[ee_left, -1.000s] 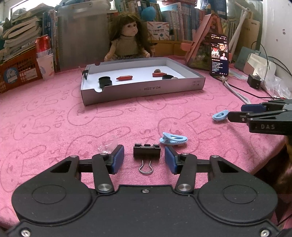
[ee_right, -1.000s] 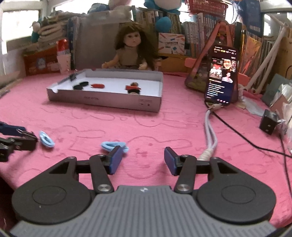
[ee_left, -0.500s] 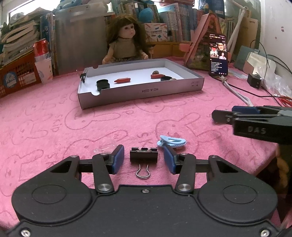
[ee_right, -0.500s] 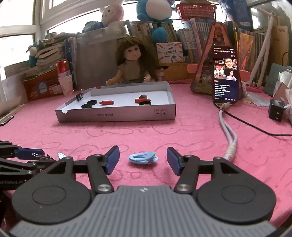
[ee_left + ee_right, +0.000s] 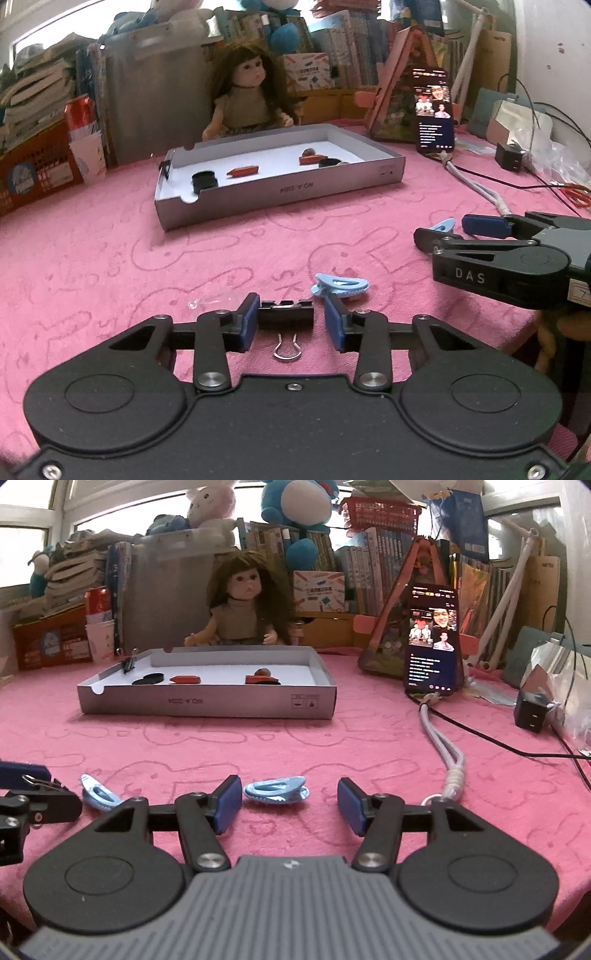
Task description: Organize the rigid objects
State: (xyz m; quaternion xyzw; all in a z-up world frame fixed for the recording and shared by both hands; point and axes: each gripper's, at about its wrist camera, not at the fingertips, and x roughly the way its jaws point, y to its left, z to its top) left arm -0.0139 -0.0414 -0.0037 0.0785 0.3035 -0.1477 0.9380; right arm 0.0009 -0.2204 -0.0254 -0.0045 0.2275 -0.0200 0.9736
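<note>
We are working on the pink cloth, the grey box lying ahead of both tools. Our left gripper is closing narrowly around the black binder clip; our right gripper is standing wide, a blue clip lying between its pads untouched.

left tool: low, jaws closing | right tool: low, jaws apart

Pink bunny-print tablecloth with a grey tray, a black binder clip, two blue clips, a propped phone, a doll, and a charger.
</note>
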